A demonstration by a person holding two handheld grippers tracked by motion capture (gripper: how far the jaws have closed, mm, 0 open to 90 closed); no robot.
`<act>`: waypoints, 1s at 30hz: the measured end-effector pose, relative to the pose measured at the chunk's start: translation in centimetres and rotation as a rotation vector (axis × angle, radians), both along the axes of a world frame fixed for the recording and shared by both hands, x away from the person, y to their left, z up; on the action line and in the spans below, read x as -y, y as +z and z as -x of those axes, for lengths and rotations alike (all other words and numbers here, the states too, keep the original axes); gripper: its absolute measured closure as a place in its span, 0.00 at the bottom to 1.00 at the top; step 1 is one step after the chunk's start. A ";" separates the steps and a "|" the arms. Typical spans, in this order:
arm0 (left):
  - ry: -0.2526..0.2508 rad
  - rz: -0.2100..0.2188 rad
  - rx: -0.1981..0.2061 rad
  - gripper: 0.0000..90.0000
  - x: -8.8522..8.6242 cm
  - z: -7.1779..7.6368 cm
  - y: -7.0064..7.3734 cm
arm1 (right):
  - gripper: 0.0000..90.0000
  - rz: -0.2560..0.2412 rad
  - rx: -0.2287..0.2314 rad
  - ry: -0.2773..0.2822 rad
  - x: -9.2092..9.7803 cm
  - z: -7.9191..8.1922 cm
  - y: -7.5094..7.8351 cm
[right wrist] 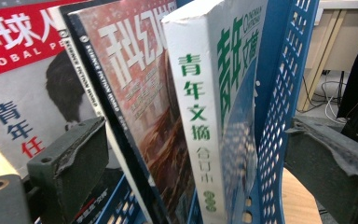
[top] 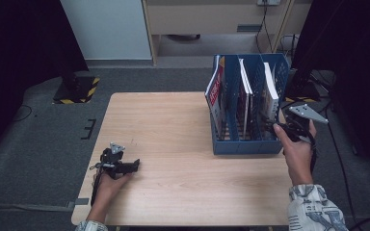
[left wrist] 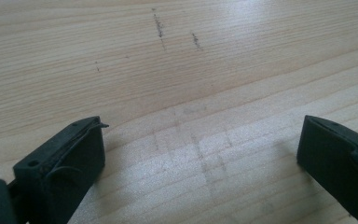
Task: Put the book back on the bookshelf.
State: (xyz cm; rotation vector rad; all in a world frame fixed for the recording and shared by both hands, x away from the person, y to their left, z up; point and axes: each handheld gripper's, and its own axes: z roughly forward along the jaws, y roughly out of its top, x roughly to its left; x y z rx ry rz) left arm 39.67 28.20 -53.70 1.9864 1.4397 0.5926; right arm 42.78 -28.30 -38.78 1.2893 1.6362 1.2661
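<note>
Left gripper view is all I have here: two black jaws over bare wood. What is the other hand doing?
Observer: The right gripper is at the near right corner of a blue file rack, jaws open.
Operator: Anything in the rack?
Observer: Three magazines stand upright, one per slot; the thick white-spined one is straight ahead between the right gripper's jaws.
Operator: Is it gripped?
Observer: No, both jaws stand clear of it.
Operator: And my gripper?
Observer: The left gripper rests at the table's near left corner, far from the rack.
</note>
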 end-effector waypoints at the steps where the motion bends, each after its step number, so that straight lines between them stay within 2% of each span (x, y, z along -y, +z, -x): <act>1: 0.000 0.000 0.000 0.00 0.0 0.0 0.0 | 0.08 0.003 -0.001 0.004 0.0 0.1 0.0; 15: 0.000 0.000 0.000 0.00 0.0 0.0 0.0 | 0.07 0.018 -0.009 0.026 -0.3 1.8 -0.7; 30: 0.000 -0.001 0.000 0.00 0.0 0.0 0.0 | 0.07 0.027 -0.020 0.047 -0.7 2.8 -1.4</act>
